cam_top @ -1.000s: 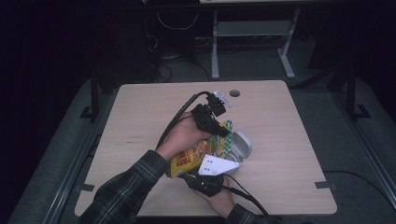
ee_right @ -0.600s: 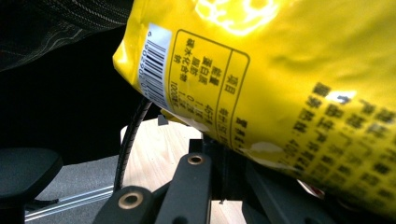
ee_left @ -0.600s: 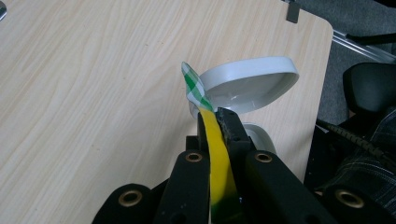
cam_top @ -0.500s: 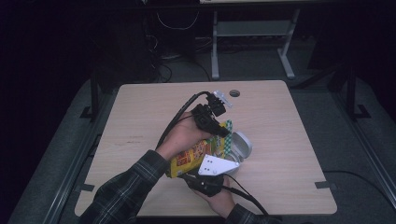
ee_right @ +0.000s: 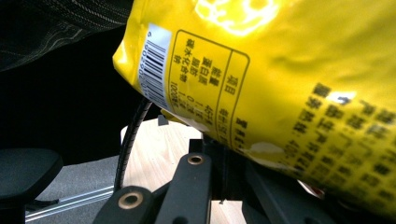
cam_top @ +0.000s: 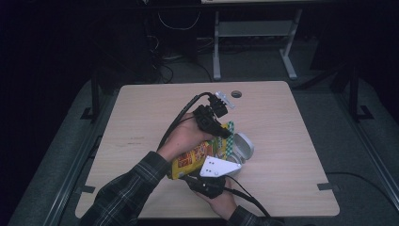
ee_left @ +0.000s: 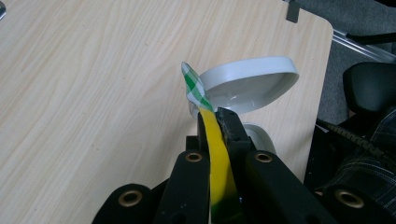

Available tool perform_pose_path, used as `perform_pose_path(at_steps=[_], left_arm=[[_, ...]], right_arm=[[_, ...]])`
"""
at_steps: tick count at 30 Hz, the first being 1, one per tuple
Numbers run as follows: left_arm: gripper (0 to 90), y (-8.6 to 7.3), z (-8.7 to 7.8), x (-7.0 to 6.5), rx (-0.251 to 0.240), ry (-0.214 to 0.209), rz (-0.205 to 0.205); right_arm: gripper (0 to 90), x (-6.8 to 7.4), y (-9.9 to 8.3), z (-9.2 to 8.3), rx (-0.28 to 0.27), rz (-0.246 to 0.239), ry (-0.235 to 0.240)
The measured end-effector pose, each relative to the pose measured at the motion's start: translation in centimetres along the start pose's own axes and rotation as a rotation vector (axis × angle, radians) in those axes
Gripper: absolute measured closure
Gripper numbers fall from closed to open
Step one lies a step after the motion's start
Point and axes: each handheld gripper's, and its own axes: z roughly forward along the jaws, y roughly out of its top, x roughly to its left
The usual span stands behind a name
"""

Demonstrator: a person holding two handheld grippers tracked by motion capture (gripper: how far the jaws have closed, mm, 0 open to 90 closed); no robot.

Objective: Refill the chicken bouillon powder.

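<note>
A yellow snack bag (cam_top: 190,160) with red print hangs tilted between both grippers over the wooden table (cam_top: 141,117). My left gripper (cam_top: 221,129) is shut on the bag's top edge (ee_left: 215,140), whose green-and-white checked corner (ee_left: 194,86) sticks out past the jaws. Just beyond that corner stands a white bowl (ee_left: 247,86), tipped on its side; in the high view the bowl (cam_top: 242,146) lies right of the bag. My right gripper (cam_top: 211,172) holds the bag's lower end from the near side. In the right gripper view the bag's printed back (ee_right: 280,70) sits over the shut jaws.
A round cable hole (cam_top: 236,94) is in the table's far edge. A grey metal frame (cam_top: 254,33) and cables stand on the floor beyond the table. A black chair (ee_left: 369,86) is off the table's side. Bare wood lies left and right of the hands.
</note>
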Motion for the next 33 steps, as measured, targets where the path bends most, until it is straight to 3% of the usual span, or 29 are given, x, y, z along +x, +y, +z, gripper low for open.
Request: perform_pose_path(at_steps=[33], left_arm=[[89.7,0.14,0.07,-0.07,0.007,0.004,0.008]], right_arm=[[90.0,0.01,0.01,-0.04,-0.001,0.007,0.003]])
